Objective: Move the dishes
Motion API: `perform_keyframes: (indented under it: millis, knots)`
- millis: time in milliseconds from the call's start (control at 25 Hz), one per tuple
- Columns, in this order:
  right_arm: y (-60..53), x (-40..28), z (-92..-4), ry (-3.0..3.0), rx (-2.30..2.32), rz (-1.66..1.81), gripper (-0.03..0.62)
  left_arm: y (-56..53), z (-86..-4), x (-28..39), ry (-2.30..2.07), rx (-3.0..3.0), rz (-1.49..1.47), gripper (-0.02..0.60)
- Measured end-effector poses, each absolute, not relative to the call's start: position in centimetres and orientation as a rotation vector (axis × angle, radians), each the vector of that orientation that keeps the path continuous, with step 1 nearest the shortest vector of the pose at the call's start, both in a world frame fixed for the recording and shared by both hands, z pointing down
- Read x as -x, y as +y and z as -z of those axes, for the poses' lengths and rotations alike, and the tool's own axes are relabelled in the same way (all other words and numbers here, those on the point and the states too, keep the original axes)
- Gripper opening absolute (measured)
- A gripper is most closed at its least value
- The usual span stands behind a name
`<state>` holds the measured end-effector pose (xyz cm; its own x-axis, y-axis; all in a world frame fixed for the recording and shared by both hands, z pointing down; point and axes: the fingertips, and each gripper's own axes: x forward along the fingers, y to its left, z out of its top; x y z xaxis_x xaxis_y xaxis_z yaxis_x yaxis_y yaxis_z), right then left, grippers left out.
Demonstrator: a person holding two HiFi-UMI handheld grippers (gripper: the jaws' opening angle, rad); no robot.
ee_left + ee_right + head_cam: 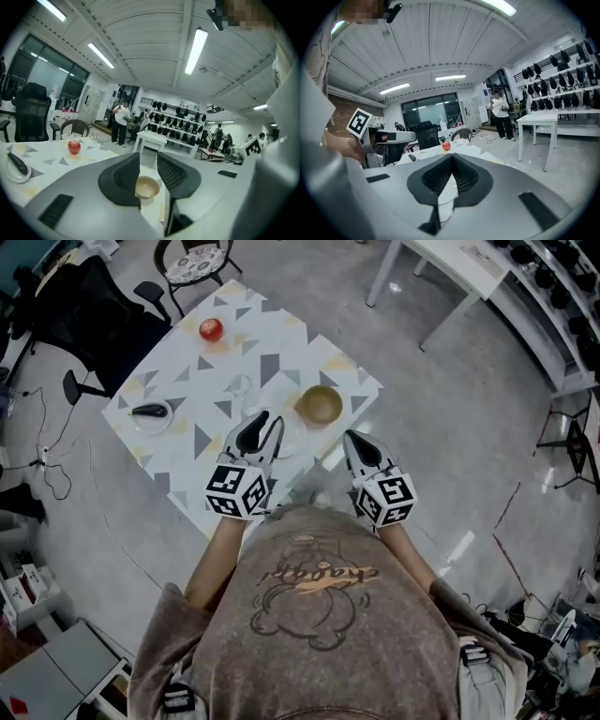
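Note:
On the patterned white table stand a brown bowl, a clear plate, a glass, a small plate with a dark object and a red apple. My left gripper hangs open over the clear plate's left side, nothing between its jaws. In the left gripper view the bowl shows through the gap, with the apple farther left. My right gripper is shut and empty, just off the table's near edge. The right gripper view shows its tips touching.
A round chair and a black office chair stand behind the table. A white table and shelves of dark gear lie to the far right. A person stands far off. Cables trail on the floor at left.

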<state>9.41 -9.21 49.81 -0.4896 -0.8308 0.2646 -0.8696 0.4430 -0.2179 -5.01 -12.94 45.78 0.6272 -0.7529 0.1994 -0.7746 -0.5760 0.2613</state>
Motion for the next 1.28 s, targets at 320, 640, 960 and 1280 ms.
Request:
perform_keyframes:
  millis: [320,640,960,1280]
  knots:
    - [-9.3,-8.7,-49.6,-2.588,-1.507,-0.486,0.005,-11.0,-47.0,8.2,-1.338,-2.490,-0.098,0.106]
    - [-9.5,-8.6,-49.7,-2.608,-1.494,-0.475,0.005,-10.7,-49.2,9.3,-1.436,-2.457,-0.171,0.035]
    - [-9.5,-8.9,-50.6,-2.587,-1.487,-0.465,0.005,-10.8,-50.8,9.6,-1.460,-2.435,-0.172,0.023]
    - [-9.6,-9.1,-50.5,-2.577,-1.475,-0.423,0.003,-10.9,-50.3,10.1,-1.492,-2.422,-0.146,0.021]
